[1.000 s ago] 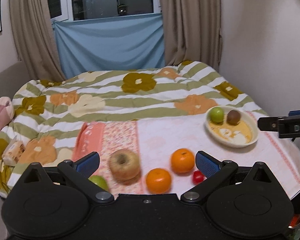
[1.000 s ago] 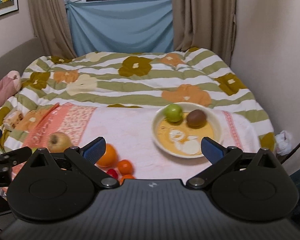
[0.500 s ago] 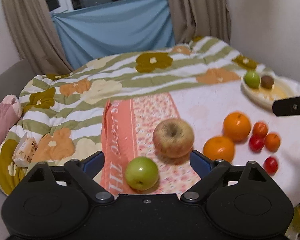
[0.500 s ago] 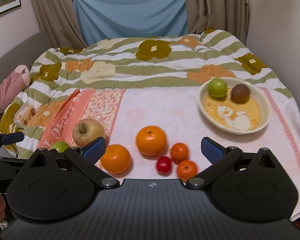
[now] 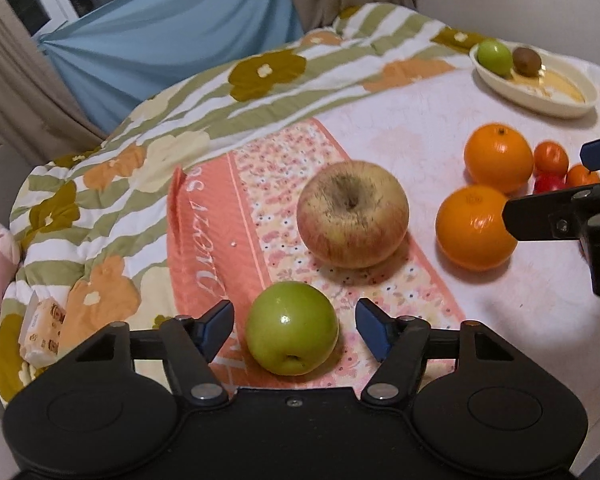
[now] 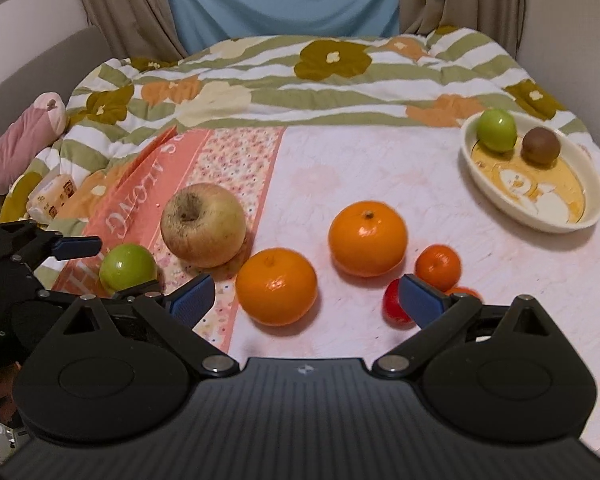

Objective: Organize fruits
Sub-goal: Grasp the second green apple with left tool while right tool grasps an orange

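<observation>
Green apple [image 5: 292, 328], glossy and round, between spread fingers of left hand-held gripper [image 5: 294, 326]; right hand-held gripper [image 6: 304, 296] likewise agape.

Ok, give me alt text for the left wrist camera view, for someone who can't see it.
The open left gripper brackets a small green apple on a floral towel, its pads not touching the apple. Beyond lie a large reddish-yellow apple, two oranges and small red and orange fruits; a cream dish at far right holds another green apple and a brown fruit.
</observation>
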A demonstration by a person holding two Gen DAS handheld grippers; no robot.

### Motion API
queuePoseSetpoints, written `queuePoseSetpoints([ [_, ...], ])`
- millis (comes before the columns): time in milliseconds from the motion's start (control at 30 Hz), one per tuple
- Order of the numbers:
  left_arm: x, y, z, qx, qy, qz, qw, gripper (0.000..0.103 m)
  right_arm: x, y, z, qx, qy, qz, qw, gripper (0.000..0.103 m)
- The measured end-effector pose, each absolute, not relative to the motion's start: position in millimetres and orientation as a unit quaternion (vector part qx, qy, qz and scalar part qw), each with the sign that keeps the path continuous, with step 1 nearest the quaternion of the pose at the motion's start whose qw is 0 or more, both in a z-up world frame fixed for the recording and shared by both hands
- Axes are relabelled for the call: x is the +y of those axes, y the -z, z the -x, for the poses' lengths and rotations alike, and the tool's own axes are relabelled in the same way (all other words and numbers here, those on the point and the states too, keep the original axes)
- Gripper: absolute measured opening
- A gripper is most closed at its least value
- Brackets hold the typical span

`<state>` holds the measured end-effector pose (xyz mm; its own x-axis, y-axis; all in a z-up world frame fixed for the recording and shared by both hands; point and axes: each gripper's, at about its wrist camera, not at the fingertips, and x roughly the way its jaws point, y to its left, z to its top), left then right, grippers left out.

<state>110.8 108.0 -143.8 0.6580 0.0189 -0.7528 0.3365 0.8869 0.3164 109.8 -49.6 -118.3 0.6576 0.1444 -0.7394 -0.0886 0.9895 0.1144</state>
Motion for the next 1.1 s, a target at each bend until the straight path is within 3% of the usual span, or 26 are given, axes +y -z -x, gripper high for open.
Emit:
queuePoseSetpoints([
  [200,109,152,-118,0.415,0.093,-0.223,0.877,0.068,-42,130,-114,0.419,-0.06,-0.037,0.905,0.103],
  [333,112,156,-121,0.423,0.094,-0.225,0.873,0.059,-39,134,-118,0.427,-0.06,-0.036,0.901,0.103],
  [633,120,154,-119,0.426,0.105,-0.203,0.876,0.059,-32,143,-127,0.44,-0.063,-0.02,0.895,0.103],
  [1100,117,150,-106,0.437,0.116,-0.182,0.873,0.059,-22,161,-146,0.445,-0.076,0.0,0.892,0.094],
])
